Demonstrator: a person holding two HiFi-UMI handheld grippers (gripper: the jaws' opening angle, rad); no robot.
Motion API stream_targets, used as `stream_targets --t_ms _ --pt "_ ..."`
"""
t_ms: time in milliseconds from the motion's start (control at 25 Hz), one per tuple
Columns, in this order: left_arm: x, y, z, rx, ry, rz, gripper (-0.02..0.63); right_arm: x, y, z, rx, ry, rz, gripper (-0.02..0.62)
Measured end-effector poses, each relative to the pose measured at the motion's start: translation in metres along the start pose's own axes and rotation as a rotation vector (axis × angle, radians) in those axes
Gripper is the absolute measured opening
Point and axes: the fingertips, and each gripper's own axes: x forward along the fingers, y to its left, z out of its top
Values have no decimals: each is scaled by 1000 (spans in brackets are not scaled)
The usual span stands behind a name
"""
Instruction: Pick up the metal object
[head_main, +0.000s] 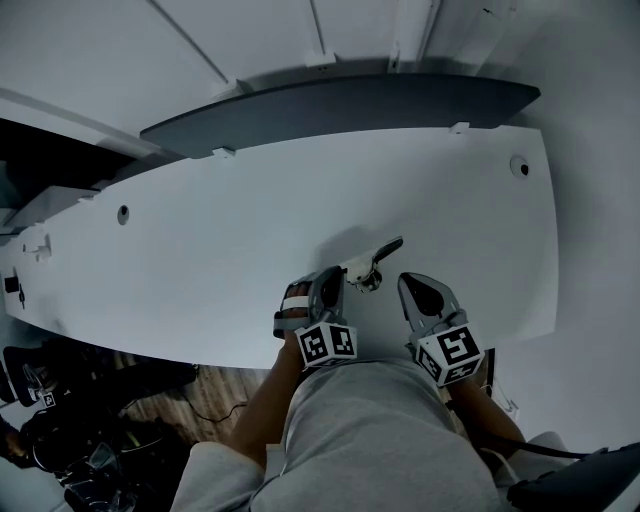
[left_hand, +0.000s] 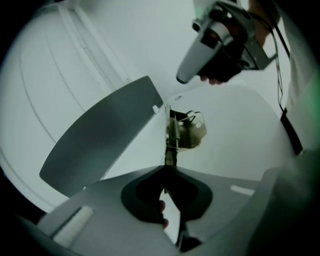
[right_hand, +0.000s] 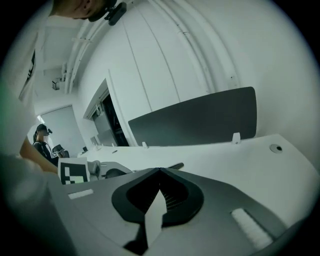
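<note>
The metal object (head_main: 366, 266) is a small spring clip with a pale bracket and a dark handle that points to the far right. It lies over the white table (head_main: 200, 260) near the front edge. In the left gripper view the metal object (left_hand: 182, 131) sticks straight out from the jaws, and my left gripper (left_hand: 169, 167) is shut on its thin near end. The head view shows the left gripper (head_main: 335, 276) just left of the clip. Right of the clip my right gripper (head_main: 412, 286) is apart from it; its jaws (right_hand: 160, 171) meet at the tips with nothing between them.
A dark grey partition panel (head_main: 340, 105) runs along the table's far edge. Round cable holes (head_main: 520, 166) sit at the far right and far left (head_main: 123, 213). Dark gear lies on the floor at lower left (head_main: 70, 440). A person (right_hand: 42, 142) stands far off.
</note>
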Motion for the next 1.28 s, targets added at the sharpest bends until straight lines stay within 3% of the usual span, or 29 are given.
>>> stream_targets --t_ms 160,240,400,560,640,720,880,920,1000,1040,1280 --pt "-17 28 33 -238 -158 9 0 -3 0 39 6 -127 68 4" --pt "-30 40 50 -340 -244 -2 0 -6 13 66 20 -194 172 127" --pt "-86 72 88 -525 -491 -59 0 -35 63 114 13 -285 393 242" --pt "-135 88 119 -728 -688 -198 0 -57 110 134 -74 -269 694 371" --pt "-152 81 134 -732 -746 -269 0 -70 120 140 -112 -270 831 400" --pt "-164 59 151 -683 -785 -317 0 -89 120 141 -144 -290 931 412" --pt "-180 15 178 -606 -819 -410 1 -123 133 135 -283 -322 1058 418" --pt "-182 13 179 -612 -823 -429 2 -126 140 137 -313 -335 1069 392" --pt "-184 16 178 -633 -836 -447 3 -130 154 139 -365 -367 1070 262" --pt "-186 18 176 -640 -842 -445 3 -130 159 138 -393 -375 1057 230" --pt "-187 31 171 -607 -843 -403 5 -125 163 140 -437 -382 958 212"
